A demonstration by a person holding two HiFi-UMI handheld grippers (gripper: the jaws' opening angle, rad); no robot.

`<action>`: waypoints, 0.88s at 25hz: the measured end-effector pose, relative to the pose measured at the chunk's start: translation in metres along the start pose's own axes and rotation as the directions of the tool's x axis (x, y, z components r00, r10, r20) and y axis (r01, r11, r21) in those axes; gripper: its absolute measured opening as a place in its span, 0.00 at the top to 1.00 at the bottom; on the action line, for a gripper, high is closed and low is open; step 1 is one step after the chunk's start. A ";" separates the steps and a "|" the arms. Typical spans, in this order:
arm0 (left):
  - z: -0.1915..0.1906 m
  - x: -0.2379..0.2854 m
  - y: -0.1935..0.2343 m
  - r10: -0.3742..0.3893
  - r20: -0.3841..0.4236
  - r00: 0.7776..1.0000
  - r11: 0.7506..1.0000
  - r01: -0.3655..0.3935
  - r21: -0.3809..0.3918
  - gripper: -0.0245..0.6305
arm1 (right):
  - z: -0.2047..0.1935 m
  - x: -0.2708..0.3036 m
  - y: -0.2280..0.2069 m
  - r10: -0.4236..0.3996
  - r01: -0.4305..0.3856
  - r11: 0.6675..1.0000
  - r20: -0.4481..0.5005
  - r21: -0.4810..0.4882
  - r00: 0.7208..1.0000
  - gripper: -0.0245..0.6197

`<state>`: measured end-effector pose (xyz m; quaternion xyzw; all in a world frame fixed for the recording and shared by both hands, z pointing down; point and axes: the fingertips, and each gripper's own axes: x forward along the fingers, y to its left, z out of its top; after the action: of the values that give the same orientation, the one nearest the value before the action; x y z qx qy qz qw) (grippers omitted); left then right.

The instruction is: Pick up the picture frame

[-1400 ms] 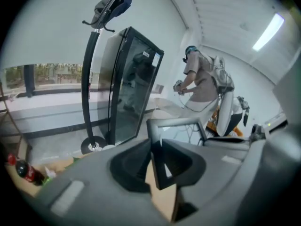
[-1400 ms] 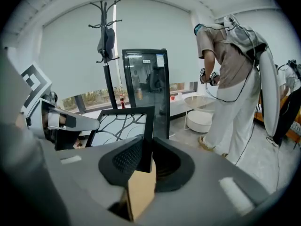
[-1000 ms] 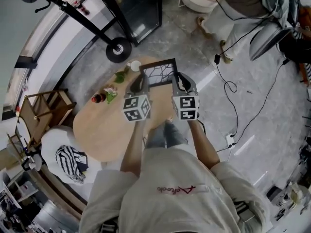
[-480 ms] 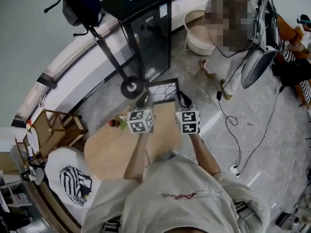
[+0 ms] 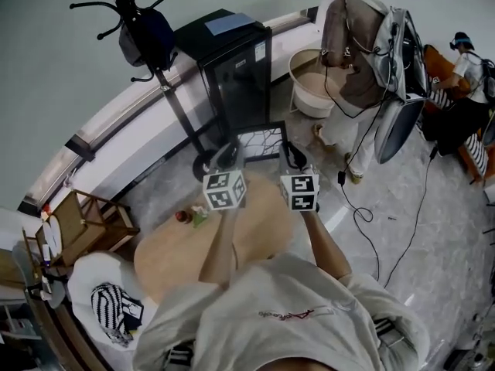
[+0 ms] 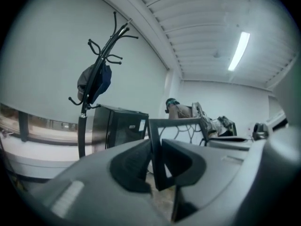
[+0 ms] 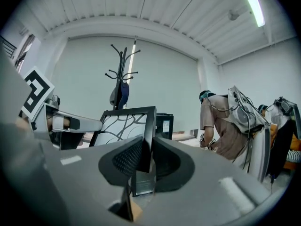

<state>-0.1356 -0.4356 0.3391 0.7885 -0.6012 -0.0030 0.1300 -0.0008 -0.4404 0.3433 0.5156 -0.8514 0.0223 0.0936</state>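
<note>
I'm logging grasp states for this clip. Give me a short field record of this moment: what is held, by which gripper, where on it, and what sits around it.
held object: picture frame, black border, branch pattern
left gripper: shut on the frame's left edge
right gripper: shut on the frame's right edge
frame pose: upright, in the air between both grippers
below: round wooden table
behind: coat stand, black cabinet
</note>
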 end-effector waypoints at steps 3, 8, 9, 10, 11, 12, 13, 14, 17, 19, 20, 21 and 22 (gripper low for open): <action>0.021 0.003 -0.006 -0.008 0.031 0.999 1.000 0.008 0.014 0.85 | 0.023 -0.001 -0.006 -0.008 0.009 1.000 0.046 -0.017 0.999 0.85; 0.053 0.006 -0.015 -0.015 0.081 0.997 0.999 0.011 0.043 0.85 | 0.052 -0.001 -0.014 -0.008 0.010 1.000 0.095 -0.024 0.995 0.85; 0.058 0.005 -0.017 -0.014 0.089 0.996 0.999 0.009 0.047 0.85 | 0.058 -0.002 -0.015 -0.007 0.010 1.000 0.107 -0.027 0.994 0.85; 0.063 0.004 -0.018 -0.012 0.097 0.995 0.999 0.008 0.050 0.85 | 0.063 -0.003 -0.016 -0.005 0.009 1.000 0.119 -0.030 0.993 0.85; 0.068 0.004 -0.020 -0.012 0.105 0.994 0.999 0.006 0.054 0.85 | 0.068 -0.004 -0.017 -0.004 0.008 0.999 0.129 -0.032 0.992 0.85; 0.073 0.003 -0.022 -0.011 0.112 0.994 0.998 0.005 0.059 0.85 | 0.072 -0.004 -0.018 -0.004 0.008 0.999 0.139 -0.033 0.990 0.85; 0.077 0.003 -0.023 -0.010 0.118 0.993 0.998 0.003 0.063 0.85 | 0.076 -0.005 -0.019 -0.003 0.008 0.999 0.147 -0.035 0.989 0.85; 0.079 0.002 -0.024 -0.008 0.124 0.992 0.998 0.000 0.066 0.86 | 0.078 -0.006 -0.019 -0.002 0.007 0.999 0.154 -0.037 0.988 0.85; 0.085 0.000 -0.025 0.001 0.141 0.990 0.998 -0.011 0.069 0.86 | 0.085 -0.007 -0.019 0.006 0.002 0.999 0.171 -0.047 0.985 0.85; 0.087 -0.003 -0.026 0.005 0.149 0.989 0.997 -0.016 0.072 0.86 | 0.087 -0.009 -0.019 0.013 -0.004 0.999 0.179 -0.050 0.984 0.85; 0.088 -0.004 -0.027 0.006 0.152 0.988 0.997 -0.017 0.074 0.86 | 0.089 -0.010 -0.019 0.014 -0.005 0.999 0.183 -0.050 0.983 0.85; 0.090 -0.005 -0.029 0.006 0.154 0.988 0.997 -0.018 0.077 0.85 | 0.090 -0.011 -0.019 0.015 -0.005 0.999 0.186 -0.050 0.982 0.85; 0.091 -0.006 -0.029 0.007 0.156 0.988 0.997 -0.019 0.079 0.86 | 0.091 -0.012 -0.019 0.015 -0.006 0.999 0.187 -0.049 0.982 0.85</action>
<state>-0.1241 -0.4409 0.2443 0.7864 -0.6143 -0.0395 0.0512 0.0091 -0.4514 0.2509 0.5087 -0.8593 -0.0464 0.0251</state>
